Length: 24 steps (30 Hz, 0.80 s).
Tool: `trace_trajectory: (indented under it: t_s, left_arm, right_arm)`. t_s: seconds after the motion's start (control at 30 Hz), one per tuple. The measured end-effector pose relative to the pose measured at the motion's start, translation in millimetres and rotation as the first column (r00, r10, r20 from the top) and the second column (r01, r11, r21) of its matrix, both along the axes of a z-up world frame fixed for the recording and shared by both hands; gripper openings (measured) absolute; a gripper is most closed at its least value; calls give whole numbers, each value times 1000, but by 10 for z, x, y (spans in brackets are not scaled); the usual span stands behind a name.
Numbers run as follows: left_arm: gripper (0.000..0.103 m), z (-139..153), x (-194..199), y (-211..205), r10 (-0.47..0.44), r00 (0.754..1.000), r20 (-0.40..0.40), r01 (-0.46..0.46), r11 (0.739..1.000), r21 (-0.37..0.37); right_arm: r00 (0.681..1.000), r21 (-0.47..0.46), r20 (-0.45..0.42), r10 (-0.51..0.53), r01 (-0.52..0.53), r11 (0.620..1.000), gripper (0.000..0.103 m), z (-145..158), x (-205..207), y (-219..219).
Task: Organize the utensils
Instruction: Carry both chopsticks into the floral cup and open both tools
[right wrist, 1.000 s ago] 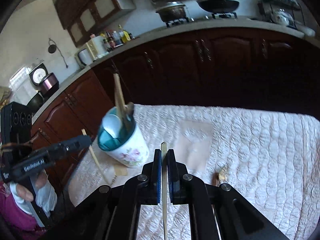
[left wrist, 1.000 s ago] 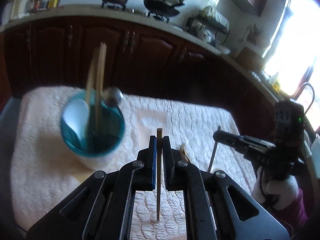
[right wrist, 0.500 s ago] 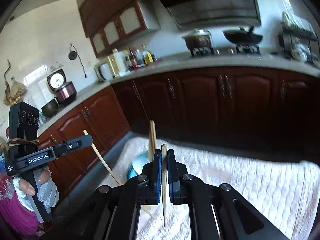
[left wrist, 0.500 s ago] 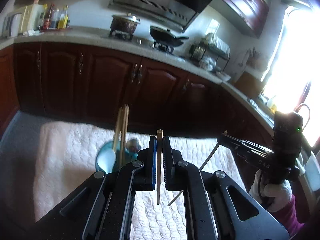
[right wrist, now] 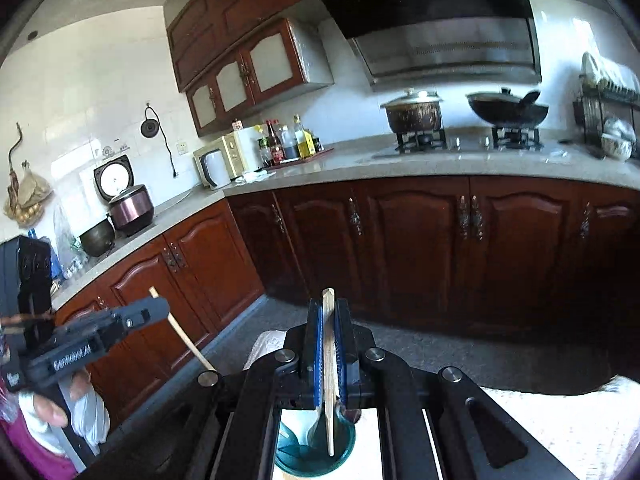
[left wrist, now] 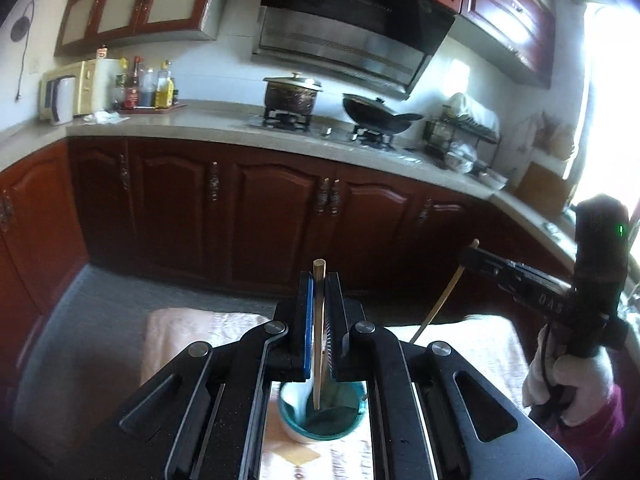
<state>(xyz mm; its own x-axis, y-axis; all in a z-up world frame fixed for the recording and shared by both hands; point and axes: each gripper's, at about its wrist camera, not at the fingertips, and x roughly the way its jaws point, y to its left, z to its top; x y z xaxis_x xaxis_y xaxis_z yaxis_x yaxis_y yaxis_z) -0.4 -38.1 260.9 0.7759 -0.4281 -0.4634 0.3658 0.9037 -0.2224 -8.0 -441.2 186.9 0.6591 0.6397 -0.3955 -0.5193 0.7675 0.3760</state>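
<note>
My left gripper (left wrist: 319,280) is shut on a wooden chopstick (left wrist: 319,320) that hangs upright, its lower tip just over the teal-lined cup (left wrist: 322,428) directly below. My right gripper (right wrist: 328,306) is shut on a second chopstick (right wrist: 329,360), upright, its lower end inside the same cup (right wrist: 316,456). A white spoon (right wrist: 315,426) stands in the cup. The right gripper also shows in the left wrist view (left wrist: 472,258), and the left gripper in the right wrist view (right wrist: 158,306), each holding its slanted chopstick.
The cup stands on a white quilted cloth (left wrist: 188,332) over the table. Dark wooden cabinets (left wrist: 280,216) and a counter with a pot (left wrist: 292,94) and a wok (left wrist: 380,114) lie beyond. Gloved hands (left wrist: 568,384) hold the gripper handles.
Both grippers have risen and tilted up, each carrying its chopstick over the cup, which now sits directly beneath them. The view has swung from the table to the kitchen wall.
</note>
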Motion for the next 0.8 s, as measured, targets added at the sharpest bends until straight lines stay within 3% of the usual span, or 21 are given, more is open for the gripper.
trace_trajectory:
  t_s: [0.23,0.47,0.73,0.77,0.8]
  left_arm:
    - [4,-457,149,-72,35,998,-49,-31,997,74]
    - [4,-828,236,-201,31,991,-127,-20,996,87]
    - [4,-1006,270,-332,39,988,-148,-24,994,103]
    - [4,-1005,277,-325,39,988,-151,-24,995,97]
    - [4,-998,281,-323,39,987,-156,-25,995,92]
  right_arm:
    - [998,-42,-63,1,-4,999,5,-404,192,222]
    - [986,-66,-162,34,-45,997,5,-840,299,328]
    - [975,-43,-218,48,-58,997,5,-1017,407,313]
    - [971,-35,-232,49,-59,998,10,-1028,426,292]
    - [969,-27,-243,50,-58,998,22,-1040,426,265]
